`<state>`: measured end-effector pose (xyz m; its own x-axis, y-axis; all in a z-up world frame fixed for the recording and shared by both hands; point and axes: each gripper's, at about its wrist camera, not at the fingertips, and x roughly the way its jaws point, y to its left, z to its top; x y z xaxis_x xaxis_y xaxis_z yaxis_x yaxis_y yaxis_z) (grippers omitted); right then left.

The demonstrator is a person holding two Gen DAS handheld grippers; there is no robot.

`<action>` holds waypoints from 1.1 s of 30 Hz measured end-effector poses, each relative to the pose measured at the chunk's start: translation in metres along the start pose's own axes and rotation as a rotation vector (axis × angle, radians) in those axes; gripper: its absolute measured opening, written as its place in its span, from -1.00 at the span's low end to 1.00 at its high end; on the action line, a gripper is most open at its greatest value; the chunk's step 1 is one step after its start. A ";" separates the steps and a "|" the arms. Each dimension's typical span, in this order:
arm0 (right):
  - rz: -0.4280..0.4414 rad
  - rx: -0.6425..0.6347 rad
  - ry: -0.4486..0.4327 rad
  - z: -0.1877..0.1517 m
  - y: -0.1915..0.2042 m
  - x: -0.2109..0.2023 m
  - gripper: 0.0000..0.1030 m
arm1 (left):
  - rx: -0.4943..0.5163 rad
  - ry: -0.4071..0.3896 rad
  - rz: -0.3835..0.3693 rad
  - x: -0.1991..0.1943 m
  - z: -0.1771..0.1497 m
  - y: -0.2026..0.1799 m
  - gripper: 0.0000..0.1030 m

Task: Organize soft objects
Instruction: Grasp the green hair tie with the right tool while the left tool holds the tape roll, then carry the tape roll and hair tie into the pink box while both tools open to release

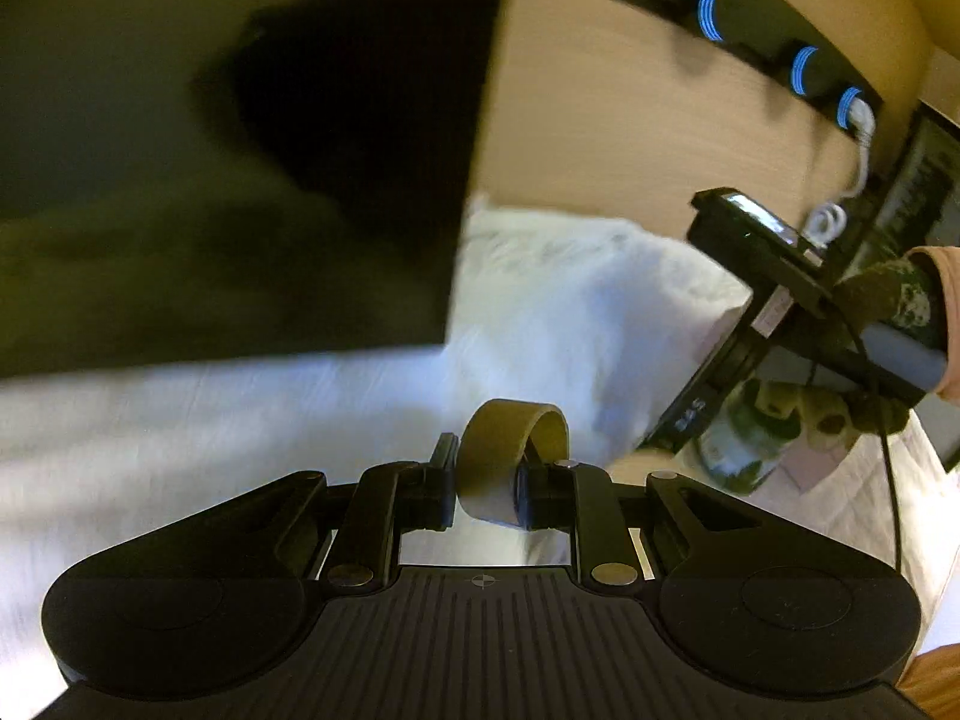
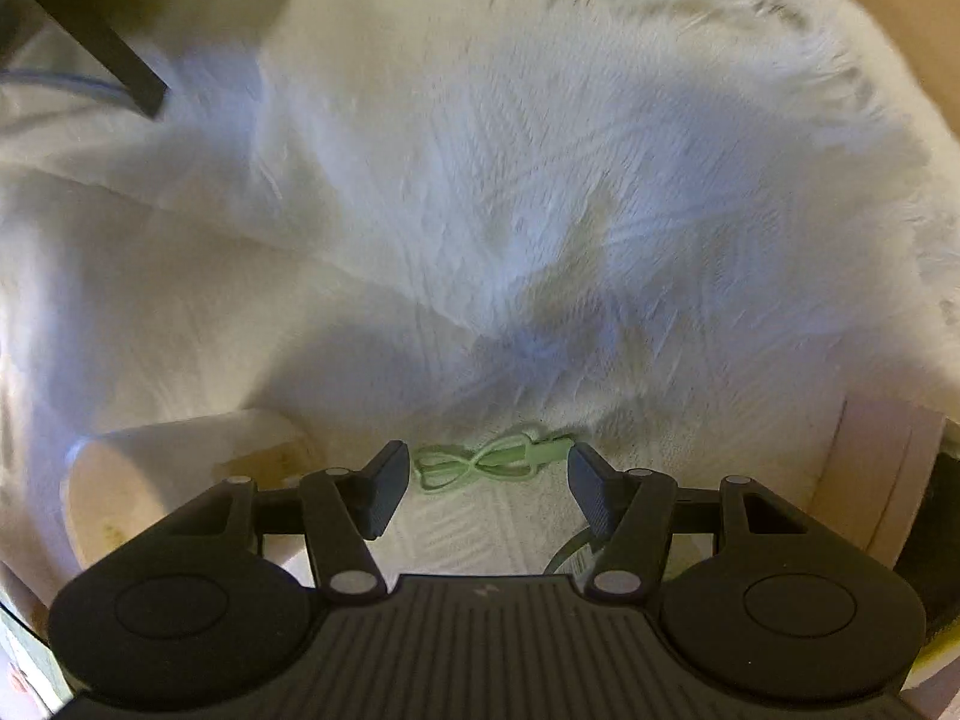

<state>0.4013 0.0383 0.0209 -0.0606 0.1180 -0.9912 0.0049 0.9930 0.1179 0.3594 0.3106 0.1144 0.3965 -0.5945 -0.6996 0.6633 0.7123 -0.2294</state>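
My left gripper (image 1: 487,483) is shut on an olive-brown strap loop (image 1: 510,456), held above the white bed sheet (image 1: 180,420). A white fluffy pillow (image 1: 576,300) lies beyond it against the wooden headboard; it also fills the right wrist view (image 2: 540,180). My right gripper (image 2: 489,480) is open and empty, its fingers either side of a coiled light-green cable (image 2: 480,463) on the white cover. The right gripper also shows in the left wrist view (image 1: 780,324), held by a gloved hand at the right.
A large dark panel (image 1: 240,150) fills the upper left. A black strip with blue-ringed knobs (image 1: 780,48) sits on the wooden headboard (image 1: 600,120), with a white cable hanging. A cream roll (image 2: 150,480) lies left of my right gripper. A pale box (image 2: 870,480) stands at the right.
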 end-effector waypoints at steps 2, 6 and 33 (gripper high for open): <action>-0.025 -0.016 0.016 0.000 0.004 0.008 0.13 | -0.054 0.011 0.006 0.000 -0.015 0.011 -0.58; -0.043 -0.060 0.016 0.001 0.015 0.018 -0.07 | -0.149 0.019 0.001 0.001 -0.037 0.027 -0.58; 0.004 -0.119 -0.472 -0.115 0.040 -0.149 -0.61 | -0.140 -0.081 0.019 -0.063 -0.020 -0.051 -0.58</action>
<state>0.2953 0.0598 0.1798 0.3984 0.1372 -0.9069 -0.1116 0.9887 0.1005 0.2879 0.3195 0.1567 0.4616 -0.6048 -0.6490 0.5629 0.7651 -0.3126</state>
